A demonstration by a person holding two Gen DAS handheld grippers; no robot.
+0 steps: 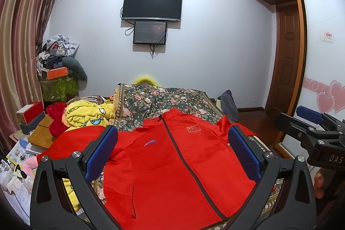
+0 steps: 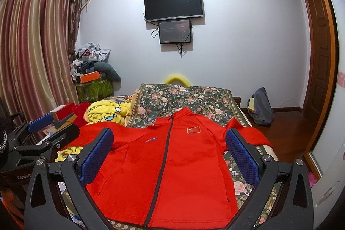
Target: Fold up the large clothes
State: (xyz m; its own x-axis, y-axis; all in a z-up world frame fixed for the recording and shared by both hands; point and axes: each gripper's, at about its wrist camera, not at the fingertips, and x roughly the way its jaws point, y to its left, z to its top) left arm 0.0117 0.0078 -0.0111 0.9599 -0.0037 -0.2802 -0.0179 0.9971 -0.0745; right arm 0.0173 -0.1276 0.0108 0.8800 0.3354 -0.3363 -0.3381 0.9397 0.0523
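A red zip-up jacket (image 1: 172, 167) lies flat, front up, on the floral bedspread (image 1: 163, 100), collar toward the far wall and sleeves spread to both sides. My left gripper (image 1: 172, 154) hovers open above its lower half, nothing between the blue pads. From the right wrist camera the same jacket (image 2: 172, 169) fills the foreground, and my right gripper (image 2: 170, 154) hangs open over it, holding nothing. The right gripper (image 1: 310, 122) shows at the right edge of the left wrist view; the left gripper (image 2: 47, 124) shows at the left edge of the right wrist view.
A yellow printed blanket (image 1: 88, 115) and a red plush (image 1: 56, 120) lie left of the jacket. Boxes and papers crowd the left side (image 1: 32, 115). A dark backpack (image 2: 261, 107) sits on the floor right of the bed. A wardrobe door (image 1: 323, 57) stands at right.
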